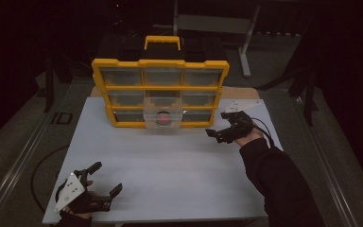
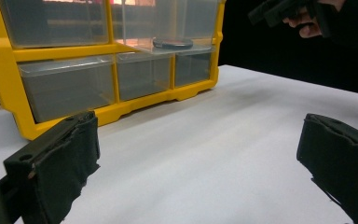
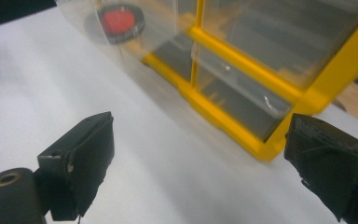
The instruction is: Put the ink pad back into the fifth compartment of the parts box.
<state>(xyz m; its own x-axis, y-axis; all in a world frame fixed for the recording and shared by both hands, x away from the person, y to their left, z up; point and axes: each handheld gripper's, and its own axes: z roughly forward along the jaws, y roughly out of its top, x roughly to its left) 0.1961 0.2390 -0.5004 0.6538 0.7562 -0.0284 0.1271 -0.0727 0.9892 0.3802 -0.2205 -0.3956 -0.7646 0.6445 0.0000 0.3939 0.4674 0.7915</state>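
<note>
A yellow organizer (image 1: 160,90) with clear drawers stands upright at the back of the white table (image 1: 170,170). Its middle drawer (image 1: 162,113) is pulled out, and a round black object with a red centre (image 1: 162,119) lies inside it; the same object (image 3: 120,22) shows in the right gripper view. My right gripper (image 1: 220,124) hangs open just right of the organizer's lower corner, holding nothing. My left gripper (image 1: 106,178) rests open at the table's front left, empty. In the left gripper view the organizer (image 2: 107,70) is ahead, and the right gripper (image 2: 279,9) shows top right.
A yellow handle (image 1: 162,41) tops the organizer. A cable (image 1: 263,126) trails from the right gripper. A metal stand (image 1: 246,42) and dark floor lie behind the table. A wooden board edge (image 1: 243,93) shows beside the organizer.
</note>
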